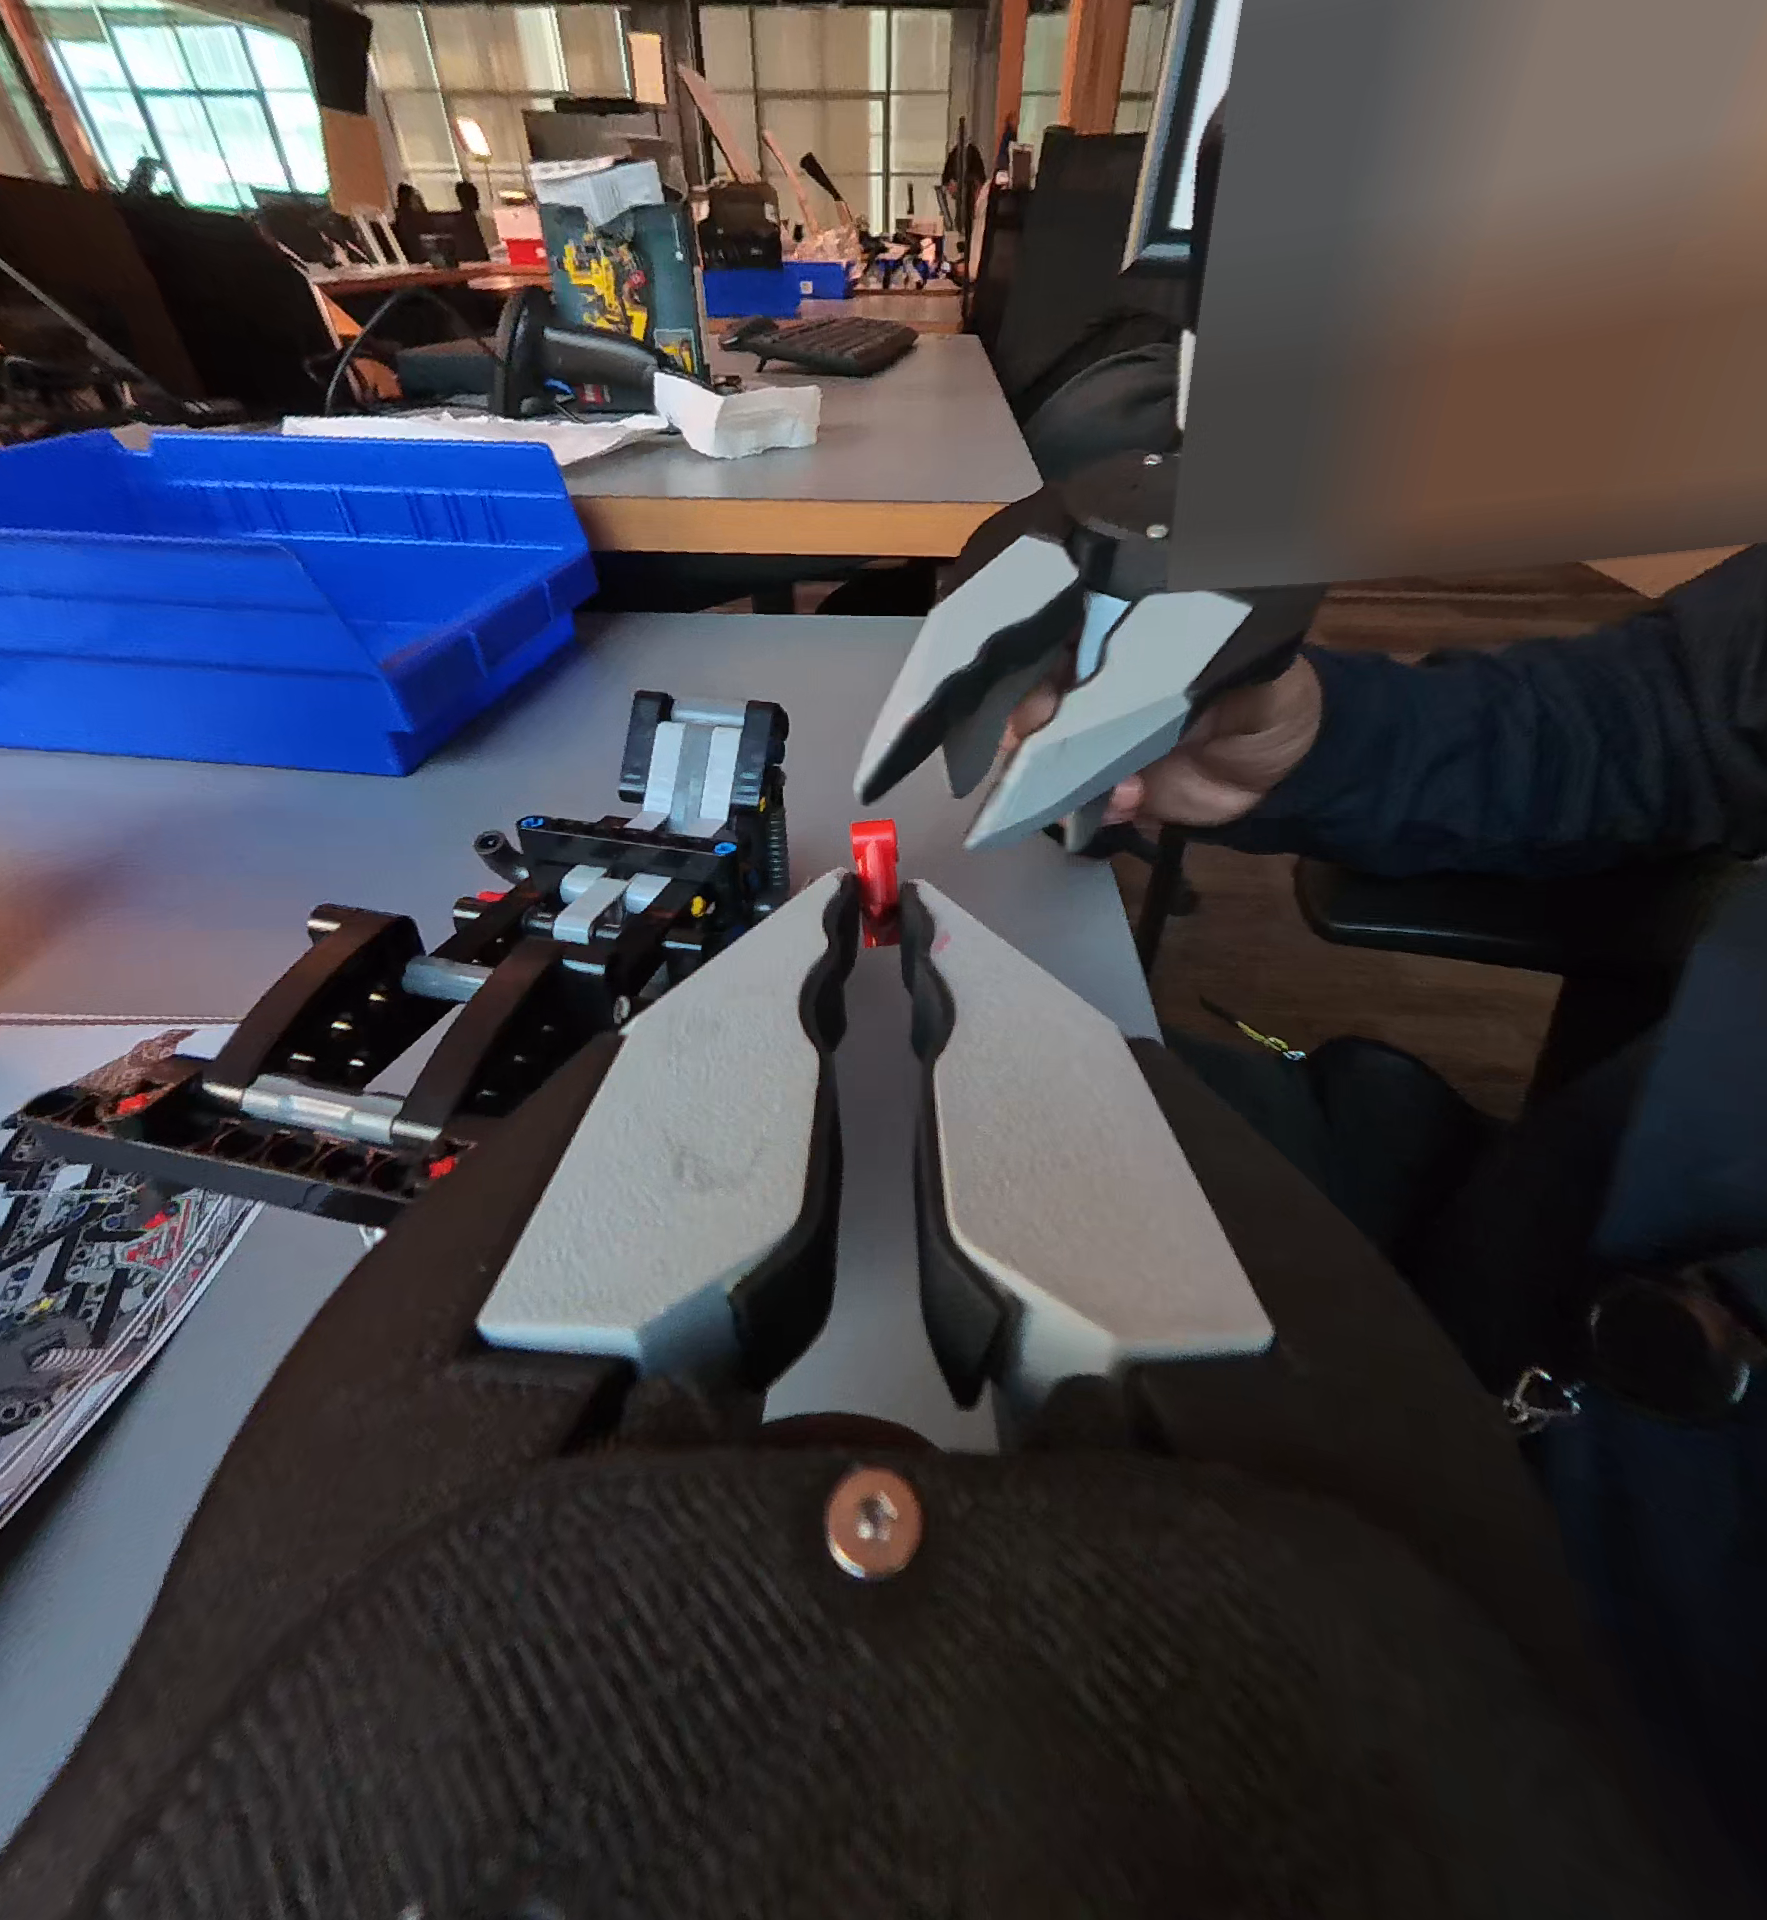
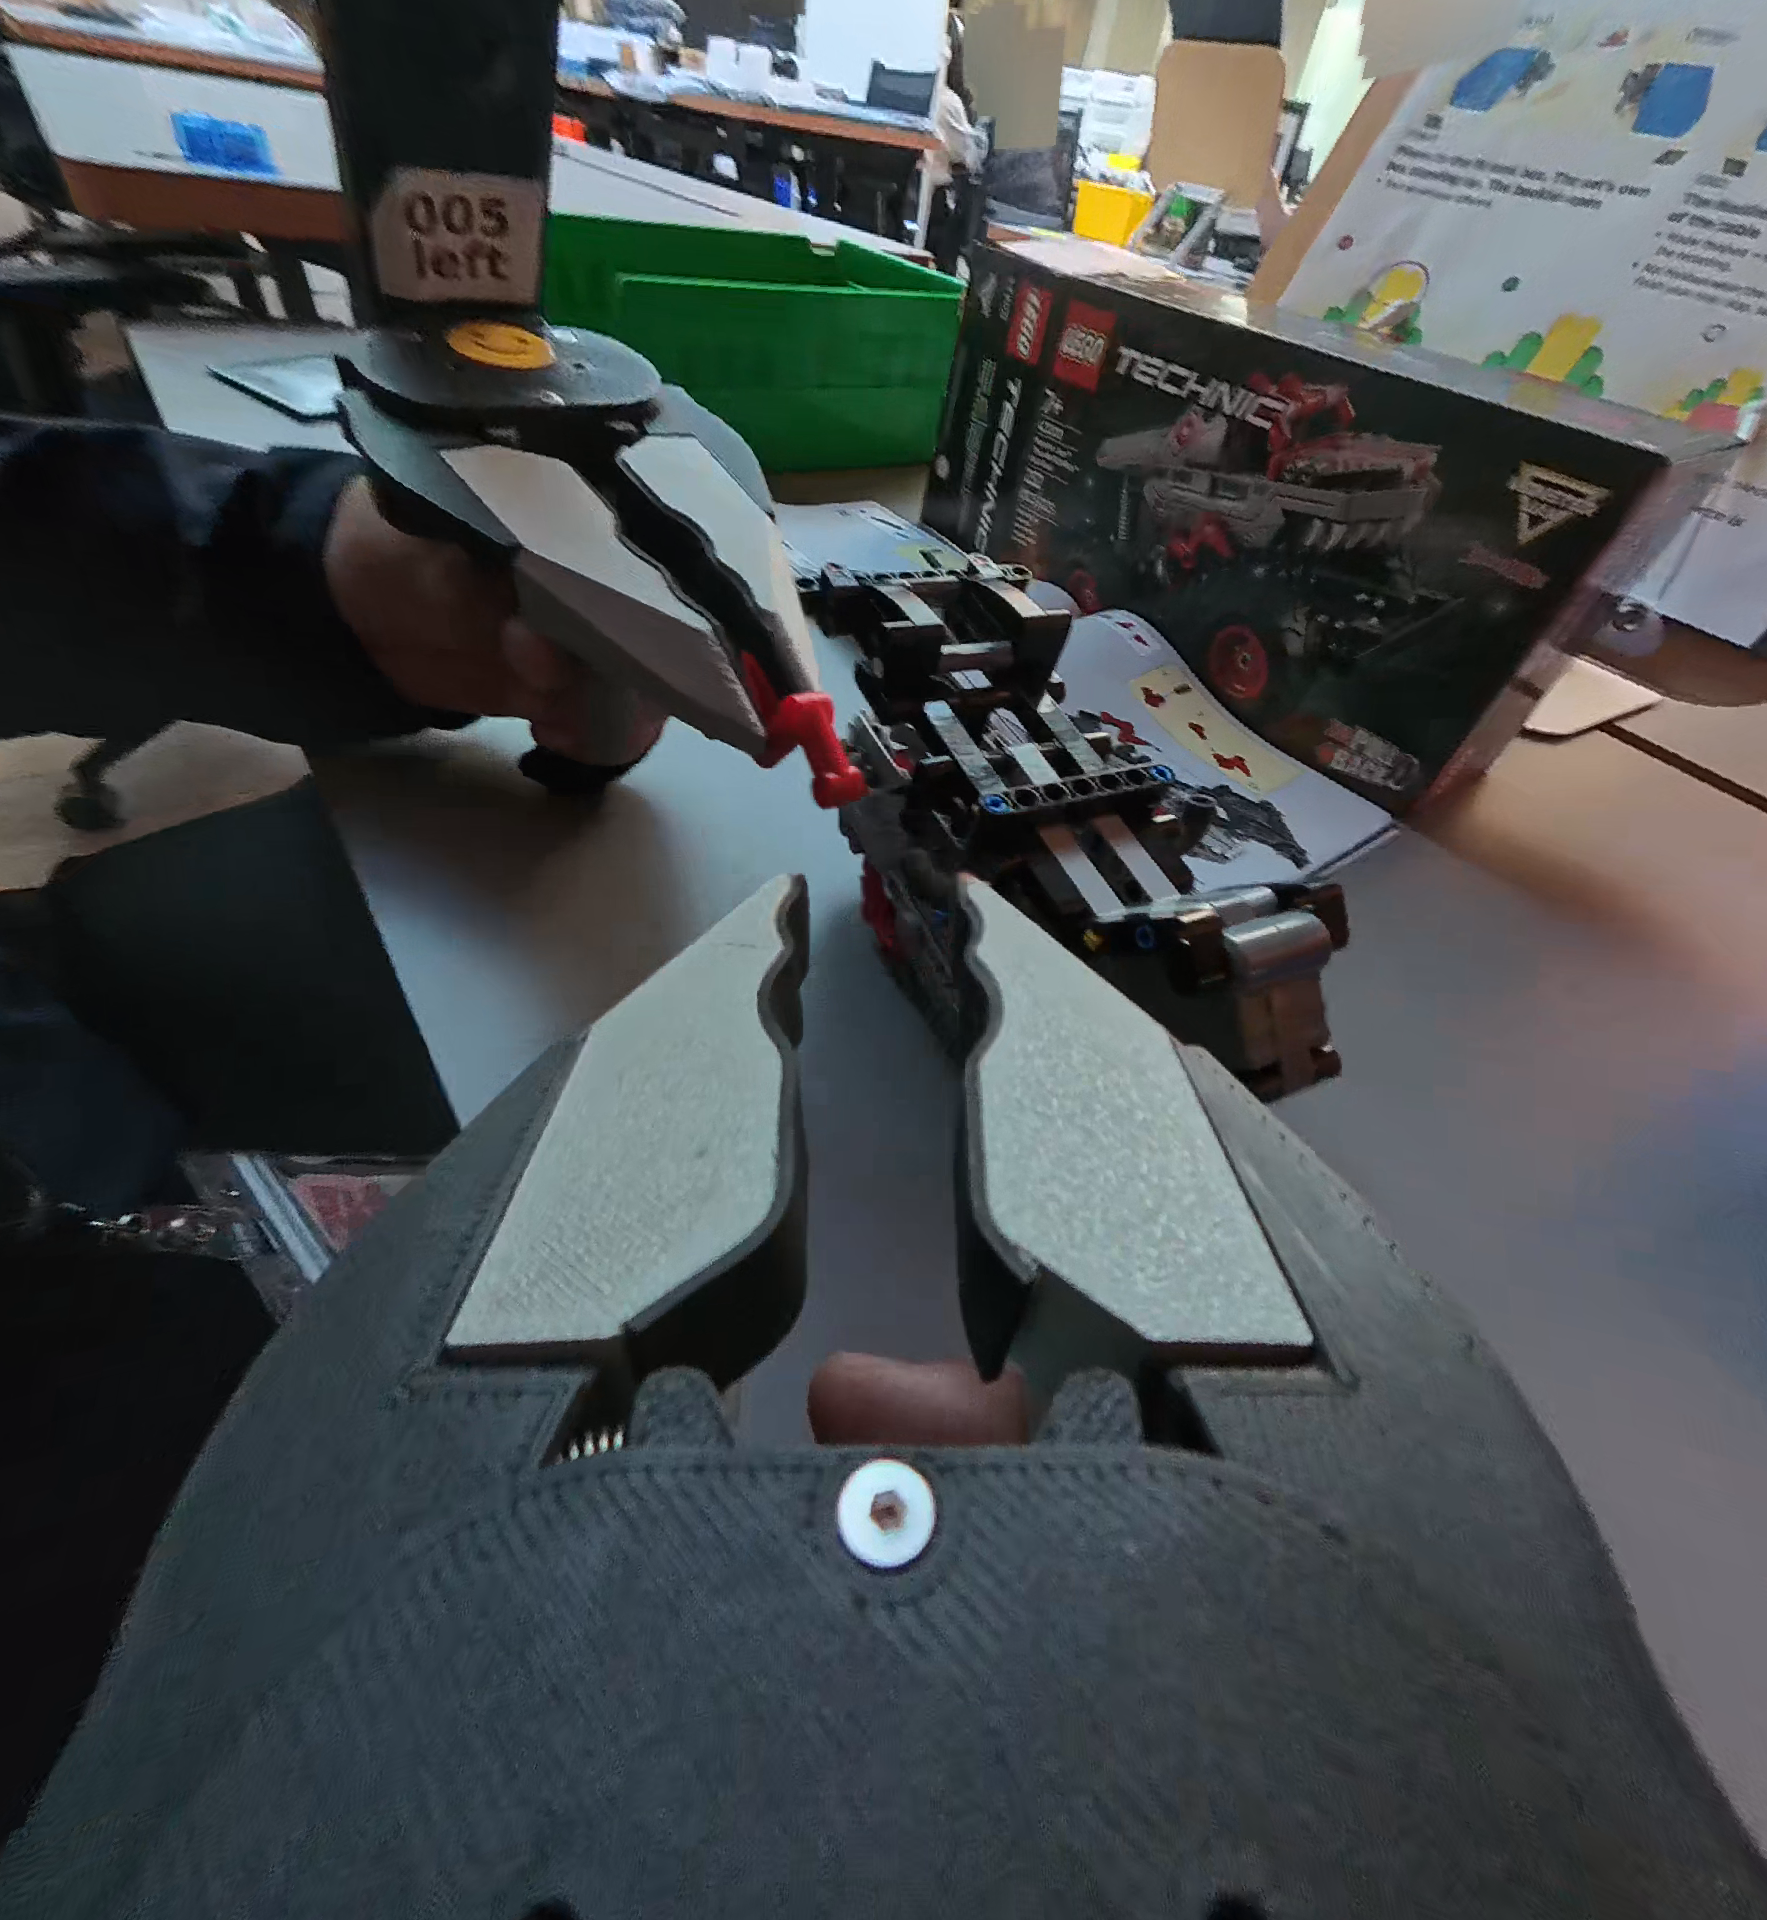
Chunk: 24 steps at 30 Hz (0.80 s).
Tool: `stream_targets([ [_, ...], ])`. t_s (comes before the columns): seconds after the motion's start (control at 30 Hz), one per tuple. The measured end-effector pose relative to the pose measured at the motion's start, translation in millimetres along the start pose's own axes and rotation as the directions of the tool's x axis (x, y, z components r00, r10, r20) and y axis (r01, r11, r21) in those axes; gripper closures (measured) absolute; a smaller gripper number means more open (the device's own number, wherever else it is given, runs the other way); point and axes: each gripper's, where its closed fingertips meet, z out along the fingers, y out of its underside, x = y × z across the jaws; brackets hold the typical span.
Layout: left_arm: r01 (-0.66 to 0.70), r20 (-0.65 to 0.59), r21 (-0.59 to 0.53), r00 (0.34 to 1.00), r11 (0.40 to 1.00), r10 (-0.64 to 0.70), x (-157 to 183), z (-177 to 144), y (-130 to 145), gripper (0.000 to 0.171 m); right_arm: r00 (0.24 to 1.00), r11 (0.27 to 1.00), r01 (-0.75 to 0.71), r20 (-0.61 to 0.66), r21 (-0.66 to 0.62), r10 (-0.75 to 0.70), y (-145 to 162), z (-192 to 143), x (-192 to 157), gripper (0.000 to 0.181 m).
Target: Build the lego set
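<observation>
Left edge of the grey table (image 1: 183,831): blue plastic bin (image 1: 235,592), smooth-walled and ribbed, lying well apart from the work; printed instruction booklet (image 1: 37,1278) flat beneath the near end of the build. Centre: partly built chassis (image 1: 505,987) of black perforated beams with grey axles and pale grey panels, resting on the table, long axis running from the booklet away toward the far right, glossy hard plastic throughout. Immediately right of the chassis: left gripper (image 1: 877,894), grey matt fingers with black wavy rubber pads, closed narrow on a small red connector piece (image 1: 875,868), pinched at its lower end with the rounded head standing clear above the tips. Seen from the right wrist view, same red piece (image 2: 806,743) projecting from the left gripper (image 2: 770,717) with its long axis angled down toward the chassis (image 2: 1024,790), its free end just beside, perhaps touching, the upper black beam; contact not certain. Left gripper judged clearly the nearer for the insertion. Further right: right gripper (image 2: 884,925) parted to a moderate gap, holding nothing, tips at the near end of the chassis, one finger beside its flank; judged placed to brace the model. Far right: product box (image 2: 1274,520), dark printed card, standing behind the booklet (image 2: 1222,727). Risk judged: piece pivoting in the pads under push.
</observation>
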Motion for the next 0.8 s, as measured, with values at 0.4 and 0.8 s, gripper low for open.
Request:
stream_targets([
  [0.4, -0.098, 0.035, -0.108, 0.994, 0.989, 0.102, -4, 5, 13, 0.167, 0.998, 0.997, 0.046, -0.029, -0.056, -0.048, 11, 1, 1, 0.158],
  [0.8, -0.113, 0.05, -0.094, 0.992, 0.989, 0.118, -6, -5, 13, 0.168, 0.996, 0.99, 0.085, -0.032, -0.115, -0.089, 22, 0, 5, 0.158],
])
